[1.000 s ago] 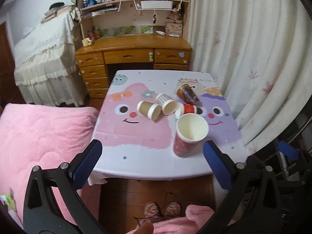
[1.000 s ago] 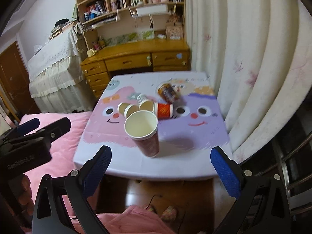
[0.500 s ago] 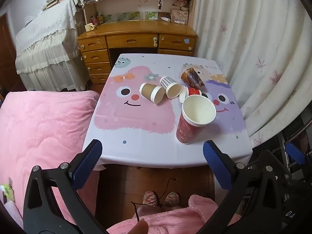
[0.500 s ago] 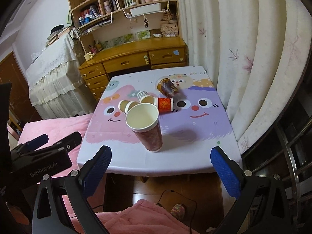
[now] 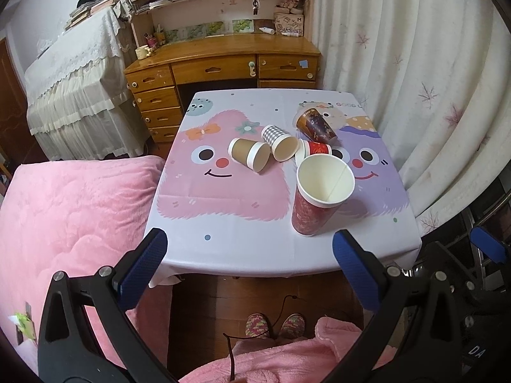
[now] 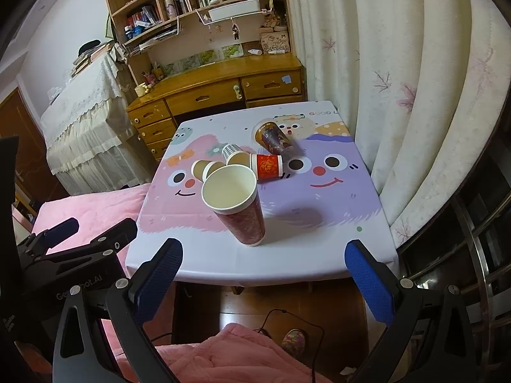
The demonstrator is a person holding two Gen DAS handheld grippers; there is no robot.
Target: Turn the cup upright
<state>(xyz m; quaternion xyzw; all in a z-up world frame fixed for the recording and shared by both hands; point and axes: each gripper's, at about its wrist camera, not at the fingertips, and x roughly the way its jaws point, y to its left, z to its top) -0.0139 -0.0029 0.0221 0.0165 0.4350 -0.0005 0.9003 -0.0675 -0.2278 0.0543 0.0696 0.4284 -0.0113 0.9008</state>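
A tall red paper cup (image 5: pixel 319 198) stands upright near the table's front edge; it also shows in the right wrist view (image 6: pixel 238 206). Behind it several cups lie on their sides: a brown one (image 5: pixel 249 153), a checked one (image 5: pixel 278 142), a small red one (image 5: pixel 314 150) and a dark patterned one (image 5: pixel 316 126). My left gripper (image 5: pixel 249 255) is open and empty, held off the table's front edge. My right gripper (image 6: pixel 262 271) is open and empty, also in front of the table, apart from every cup.
The small table (image 5: pixel 223 239) has a cartoon cloth. A pink blanket (image 5: pixel 70 210) lies to the left, a curtain (image 5: pixel 431 63) hangs on the right, and a wooden desk (image 5: pixel 223 60) with shelves stands behind. Slippered feet (image 5: pixel 274 325) are below.
Both grippers have drawn back and up from the table, so the cups look farther away. The tall red cup stays upright where it stood. Both grippers stay open.
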